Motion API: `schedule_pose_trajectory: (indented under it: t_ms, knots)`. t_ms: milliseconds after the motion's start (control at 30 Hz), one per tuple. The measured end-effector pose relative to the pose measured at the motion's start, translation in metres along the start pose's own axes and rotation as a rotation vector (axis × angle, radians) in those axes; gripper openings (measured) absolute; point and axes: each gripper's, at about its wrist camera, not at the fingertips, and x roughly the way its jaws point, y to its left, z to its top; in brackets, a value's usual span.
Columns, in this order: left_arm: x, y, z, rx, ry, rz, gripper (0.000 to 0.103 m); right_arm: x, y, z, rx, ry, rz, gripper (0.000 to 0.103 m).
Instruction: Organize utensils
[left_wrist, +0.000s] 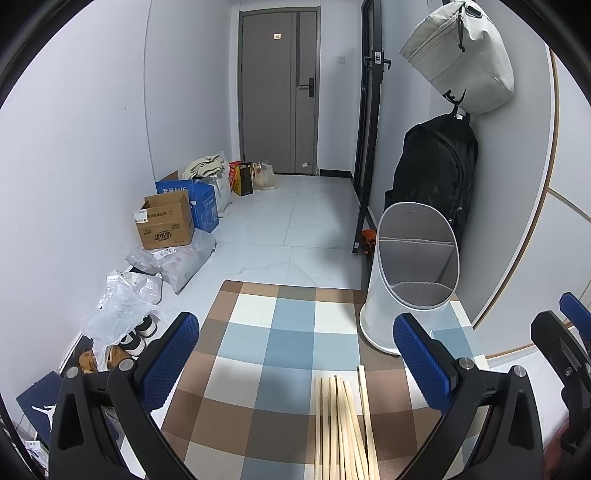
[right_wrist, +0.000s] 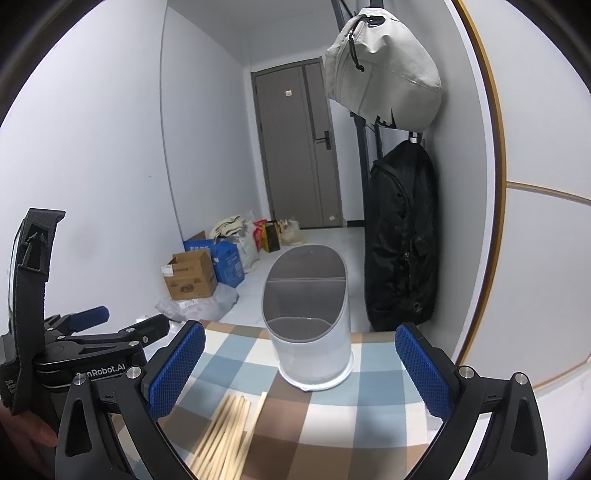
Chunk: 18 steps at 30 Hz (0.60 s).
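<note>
Left gripper (left_wrist: 295, 365): fingers wide apart, empty, over checkered desk (left_wrist: 258, 332). Chopsticks (left_wrist: 343, 428) bundled flat just below and between its fingers. White holder (left_wrist: 410, 291) upright ahead, to its right. Right gripper (right_wrist: 300, 365): fingers apart, empty; holder (right_wrist: 314, 343) straight ahead, chopsticks (right_wrist: 225, 432) lower left.

Even cool light, fisheye-bent edges

Both views low, doorward — sharing holder (left_wrist: 412, 273) (right_wrist: 308, 317)
</note>
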Motion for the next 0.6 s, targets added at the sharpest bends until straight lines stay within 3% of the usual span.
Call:
schedule_pose_trajectory:
  t_ms: [600]
  knots:
    - [0.010, 0.007, -0.005, -0.014, 0.036, -0.006, 0.102, 0.006, -0.004, -0.002, 0.017, 0.047, -0.002, 0.103]
